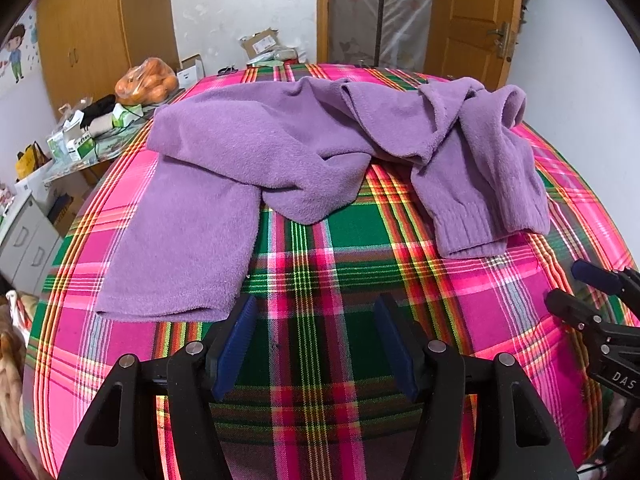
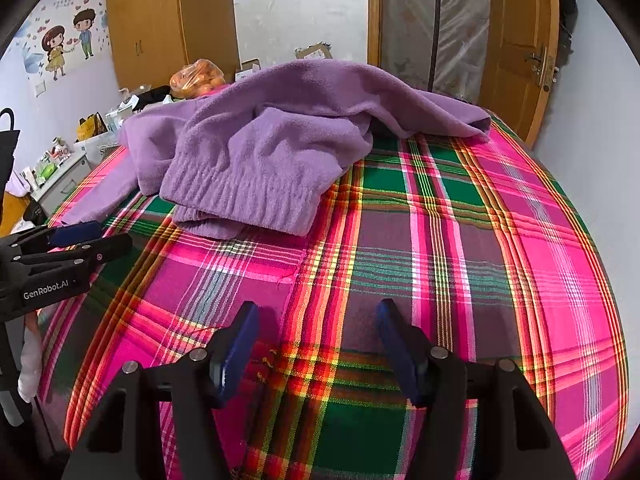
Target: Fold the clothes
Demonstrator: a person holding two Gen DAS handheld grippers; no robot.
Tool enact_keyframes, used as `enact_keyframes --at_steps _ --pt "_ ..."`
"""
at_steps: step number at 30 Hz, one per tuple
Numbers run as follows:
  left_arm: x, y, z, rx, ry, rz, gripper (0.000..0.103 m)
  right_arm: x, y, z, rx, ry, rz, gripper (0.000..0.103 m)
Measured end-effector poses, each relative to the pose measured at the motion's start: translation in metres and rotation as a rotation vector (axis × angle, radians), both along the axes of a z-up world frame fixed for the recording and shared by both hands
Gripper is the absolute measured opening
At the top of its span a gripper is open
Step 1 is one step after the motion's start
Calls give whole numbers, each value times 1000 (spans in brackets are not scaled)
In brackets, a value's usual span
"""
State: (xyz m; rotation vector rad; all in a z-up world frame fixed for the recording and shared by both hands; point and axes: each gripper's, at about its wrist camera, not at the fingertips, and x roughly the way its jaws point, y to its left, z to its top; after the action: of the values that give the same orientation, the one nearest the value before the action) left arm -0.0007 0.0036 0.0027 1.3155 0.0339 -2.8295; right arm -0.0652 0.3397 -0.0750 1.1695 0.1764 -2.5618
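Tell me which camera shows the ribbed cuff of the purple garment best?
The right wrist view: the ribbed cuff lies close and large, its ribbing plain. The left wrist view shows the same cuff smaller, off to the right, with more of the garment spread out.

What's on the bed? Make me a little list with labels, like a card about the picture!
garment: purple fleece garment, rumpled, not folded
ribbed cuff: on the end nearest the right gripper
surface: plaid bedcover, pink, green and red
left gripper: open, holding nothing, over the bedcover close to a flat hem
right gripper: open, holding nothing, short of the cuff
beside the bed: bag of oranges on a cluttered side table
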Motion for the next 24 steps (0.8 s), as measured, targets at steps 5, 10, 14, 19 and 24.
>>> enact_keyframes --at_steps 5,10,14,19,24 --pt "-2 -1 0 -2 2 0 64 -1 -1 0 8 -2 -4 62" --pt "-1 -2 0 0 3 -2 64 -2 -2 1 9 -10 -20 62" --pt "-1 -3 -1 3 4 -4 64 -6 -6 1 9 -17 -25 61" --pt "0 -5 0 28 13 -4 63 -15 -18 7 -20 -19 5 56" --pt "0 -12 1 71 25 4 63 -19 -29 16 -34 25 24 56"
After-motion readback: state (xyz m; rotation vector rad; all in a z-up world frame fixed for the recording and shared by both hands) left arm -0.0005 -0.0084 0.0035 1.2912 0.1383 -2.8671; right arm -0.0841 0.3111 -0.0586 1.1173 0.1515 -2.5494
